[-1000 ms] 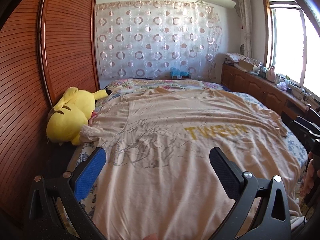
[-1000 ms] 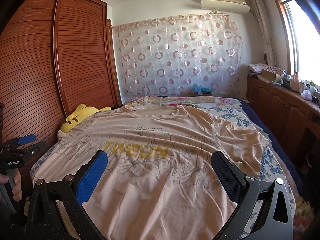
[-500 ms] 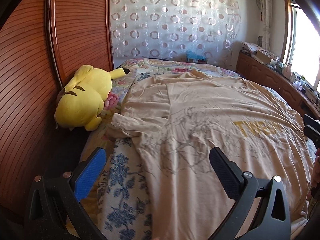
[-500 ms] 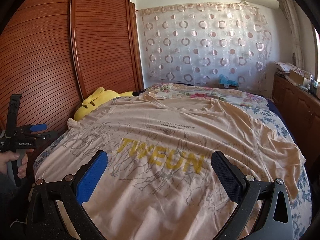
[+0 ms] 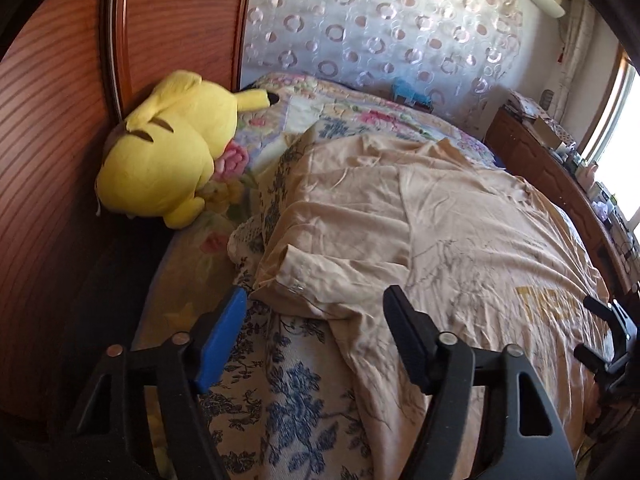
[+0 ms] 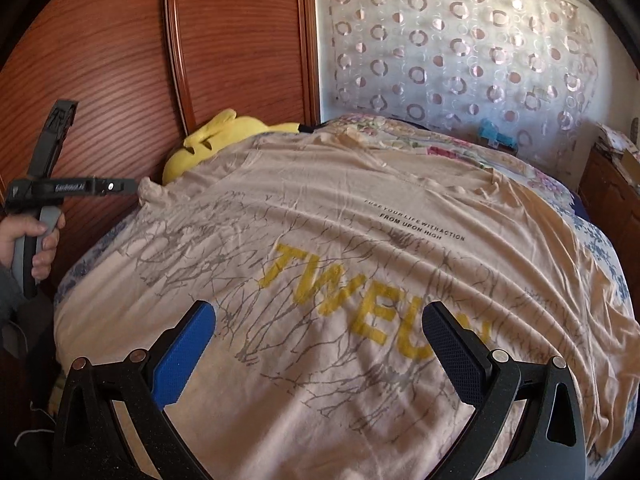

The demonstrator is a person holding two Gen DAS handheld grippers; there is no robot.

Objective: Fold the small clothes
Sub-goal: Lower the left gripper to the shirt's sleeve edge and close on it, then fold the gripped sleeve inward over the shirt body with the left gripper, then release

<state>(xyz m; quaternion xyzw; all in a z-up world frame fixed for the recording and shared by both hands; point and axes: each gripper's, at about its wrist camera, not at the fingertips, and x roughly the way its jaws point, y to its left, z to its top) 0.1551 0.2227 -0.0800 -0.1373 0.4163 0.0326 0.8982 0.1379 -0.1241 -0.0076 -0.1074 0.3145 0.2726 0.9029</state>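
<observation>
across the middle of both views, a big bed [image 5: 288,412] with a blue flower cover. spread flat on top, a tan t-shirt [image 6: 320,248], filling most of the right wrist view, with yellow letters and gray branch lines on it. at the left side of the left wrist view, one shirt sleeve [image 5: 320,276], a bit crumpled, lying just past the fingertips. along the left of each frame, a brown wooden wardrobe [image 6: 120,48]. on the back wall, a white curtain [image 6: 460,48] with round rings. upper left in the left wrist view, a yellow plush toy [image 5: 164,152] lying beside the wardrobe. low in the left wrist view, the left gripper [image 5: 316,328], jaws wide apart, holding nothing, close over the sleeve. low in the right wrist view, the right gripper [image 6: 320,344], jaws wide apart too, holding nothing, over the yellow letters. far left in the right wrist view, a hand [image 6: 28,240] holding the left gripper's handle.
</observation>
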